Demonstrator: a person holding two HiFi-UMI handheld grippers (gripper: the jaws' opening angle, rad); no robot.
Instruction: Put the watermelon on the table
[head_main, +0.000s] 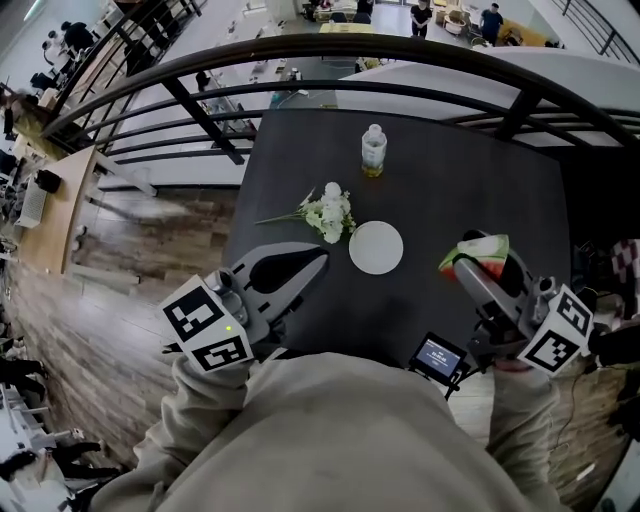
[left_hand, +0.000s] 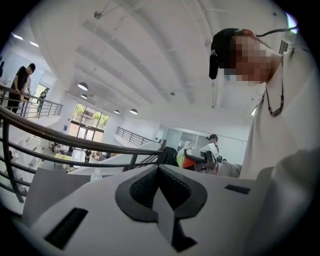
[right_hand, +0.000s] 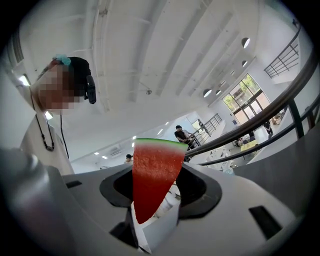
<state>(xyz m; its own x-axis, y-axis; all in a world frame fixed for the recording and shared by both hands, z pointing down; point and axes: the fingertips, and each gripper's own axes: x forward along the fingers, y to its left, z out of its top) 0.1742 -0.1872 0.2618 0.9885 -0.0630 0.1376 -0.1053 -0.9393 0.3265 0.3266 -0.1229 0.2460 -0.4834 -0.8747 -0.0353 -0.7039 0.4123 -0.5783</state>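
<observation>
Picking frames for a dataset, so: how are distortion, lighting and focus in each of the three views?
Head view: fisheye bends the railing into an arc; light is even, with little glare on the dark table. Left gripper view: black vignette corners, bright ceiling, and the left gripper looks soft up close. Right gripper view: same vignette; the watermelon is sharp and well lit.

Dark table (head_main: 470, 180): bottle (head_main: 374, 150), flowers (head_main: 327, 214), white plate (head_main: 376, 247).

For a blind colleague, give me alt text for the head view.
The right gripper holds a watermelon slice over a dark table bearing a white plate, flowers and a bottle. The left gripper is shut, empty.
</observation>
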